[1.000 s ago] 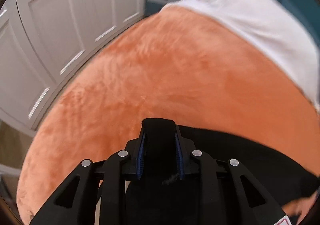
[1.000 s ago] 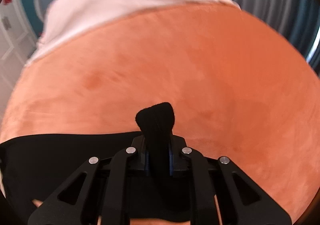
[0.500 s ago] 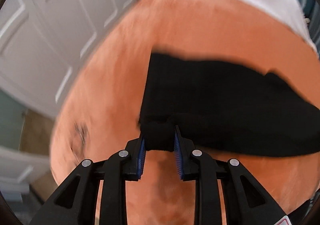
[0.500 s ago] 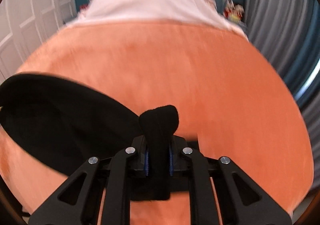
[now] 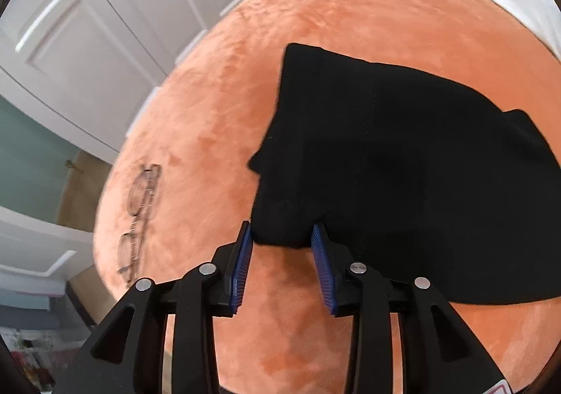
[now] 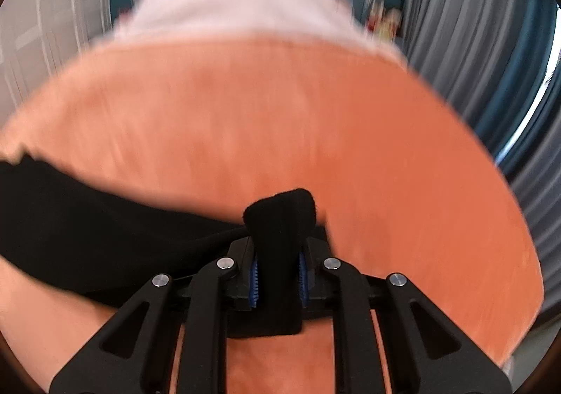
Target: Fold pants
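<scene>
The black pants, soft, limp and light, lie doubled on the orange bed, best gripped at corners: the left hand-held gripper stands released at one, the right hand-held gripper pinches another.

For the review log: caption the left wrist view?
Open left claw at the edge of black pants on an orange blanket, glasses nearby.

Bright, even daylight, soft shadows, strong fisheye bending and dark corners, left view mostly sharp, right view motion-blurred, glare at grey pleated curtain edge
</scene>
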A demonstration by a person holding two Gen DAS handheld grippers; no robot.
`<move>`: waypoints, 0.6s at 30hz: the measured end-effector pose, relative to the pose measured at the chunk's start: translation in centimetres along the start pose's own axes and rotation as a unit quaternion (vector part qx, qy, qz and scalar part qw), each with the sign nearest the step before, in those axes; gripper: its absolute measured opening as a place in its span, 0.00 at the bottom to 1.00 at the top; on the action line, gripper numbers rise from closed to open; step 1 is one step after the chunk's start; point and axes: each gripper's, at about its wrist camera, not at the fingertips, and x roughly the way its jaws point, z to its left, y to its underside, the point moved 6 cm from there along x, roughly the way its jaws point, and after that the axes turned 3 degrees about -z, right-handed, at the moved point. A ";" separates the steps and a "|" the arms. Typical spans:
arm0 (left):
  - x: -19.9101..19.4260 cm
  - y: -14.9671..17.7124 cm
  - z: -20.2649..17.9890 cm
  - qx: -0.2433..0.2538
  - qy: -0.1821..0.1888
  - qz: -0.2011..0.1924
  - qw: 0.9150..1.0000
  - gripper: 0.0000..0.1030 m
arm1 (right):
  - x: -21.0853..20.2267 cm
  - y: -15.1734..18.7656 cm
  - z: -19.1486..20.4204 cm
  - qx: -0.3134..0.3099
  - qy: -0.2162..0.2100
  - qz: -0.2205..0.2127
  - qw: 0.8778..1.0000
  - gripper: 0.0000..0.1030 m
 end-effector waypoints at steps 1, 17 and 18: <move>-0.5 0.5 0.0 0.004 -0.012 -0.005 1.000 0.35 | -0.2 0.5 0.0 -0.029 0.016 -0.008 0.999 0.24; -9.8 4.4 -11.5 0.020 0.062 -0.082 0.994 0.62 | 4.0 9.7 -8.6 0.406 -0.114 0.141 0.896 0.71; -10.2 4.7 -12.7 0.019 0.081 -0.080 0.993 0.62 | 5.2 9.6 -8.8 0.426 -0.112 0.143 0.886 0.75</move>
